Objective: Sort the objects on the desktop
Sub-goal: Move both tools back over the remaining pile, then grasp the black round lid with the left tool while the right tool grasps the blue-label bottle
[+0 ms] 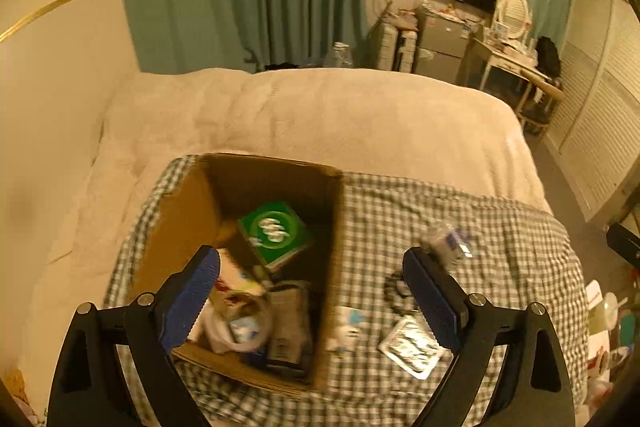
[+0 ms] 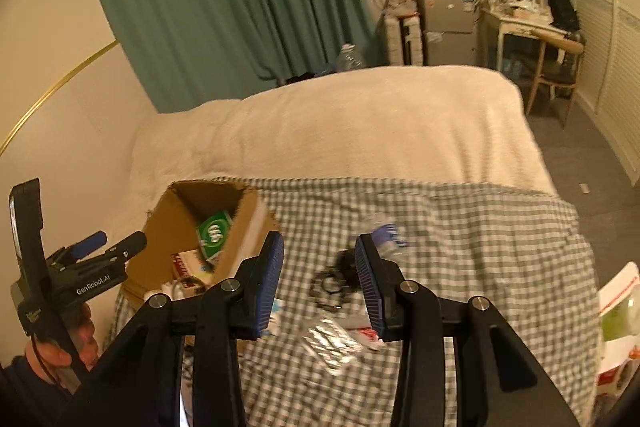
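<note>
- Left wrist view: my left tool [image 1: 311, 301] hangs with jaws spread wide and empty above the cardboard box [image 1: 248, 187] on the checked cloth [image 1: 460, 211] over the bed [image 1: 320, 107]; a green packet [image 1: 275, 231] lies inside the box; a foil blister pack [image 1: 412, 347] lies beside the box.
- Right wrist view: my right tool [image 2: 320, 275] is partly open, holding nothing; a black hair tie [image 2: 332, 287] and a clear bottle [image 2: 386, 237] lie beyond it; the other tool's body reads "GenRobot.AI".
</note>
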{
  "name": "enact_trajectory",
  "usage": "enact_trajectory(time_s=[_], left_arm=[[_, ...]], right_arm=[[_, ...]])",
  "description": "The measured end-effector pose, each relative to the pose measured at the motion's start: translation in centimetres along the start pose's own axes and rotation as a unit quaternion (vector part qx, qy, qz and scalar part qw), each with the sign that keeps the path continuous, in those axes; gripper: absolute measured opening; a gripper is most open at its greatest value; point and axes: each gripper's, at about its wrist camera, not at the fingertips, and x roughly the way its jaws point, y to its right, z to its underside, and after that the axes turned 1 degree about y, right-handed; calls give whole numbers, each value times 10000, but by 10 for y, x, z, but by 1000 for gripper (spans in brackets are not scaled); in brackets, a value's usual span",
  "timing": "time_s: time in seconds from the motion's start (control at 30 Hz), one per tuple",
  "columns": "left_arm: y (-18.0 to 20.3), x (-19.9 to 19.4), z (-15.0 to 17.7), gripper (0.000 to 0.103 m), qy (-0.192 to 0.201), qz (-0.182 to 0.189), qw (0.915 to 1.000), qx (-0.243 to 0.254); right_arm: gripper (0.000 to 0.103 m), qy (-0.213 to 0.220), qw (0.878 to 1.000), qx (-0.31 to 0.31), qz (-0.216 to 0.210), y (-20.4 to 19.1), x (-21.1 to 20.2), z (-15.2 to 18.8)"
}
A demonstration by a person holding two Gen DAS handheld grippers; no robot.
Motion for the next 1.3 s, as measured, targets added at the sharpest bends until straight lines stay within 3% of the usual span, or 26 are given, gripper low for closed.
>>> enact_trajectory(time_s=[0.23,0.4,0.5,0.7,0.9,1.1,1.3], left_arm=[[77,17,13,95,-99,92,9981,606],[124,54,36,95,-110,57,9885,1508],[140,85,51,95,-289,218,9841,1737],[144,156,75,95,-690,445,9851,1512],[163,206,81,95,-749,687,9768,1883],[158,245,80,95,-1082,1124,9797,1262],[160,272,88,94,-1374,1478,9726,1151]], right_arm=[[37,-56,9995,22,296,50,-22,9],[37,-237,9992,121,292,81,-6,13],[37,-349,9990,-21,293,94,14,17],[37,-620,9978,-198,-138,107,80,19],[44,-558,9959,-232,-673,108,145,18],[46,-818,9921,-132,-944,112,210,20],[53,-1151,9879,-77,-1039,117,262,29]])
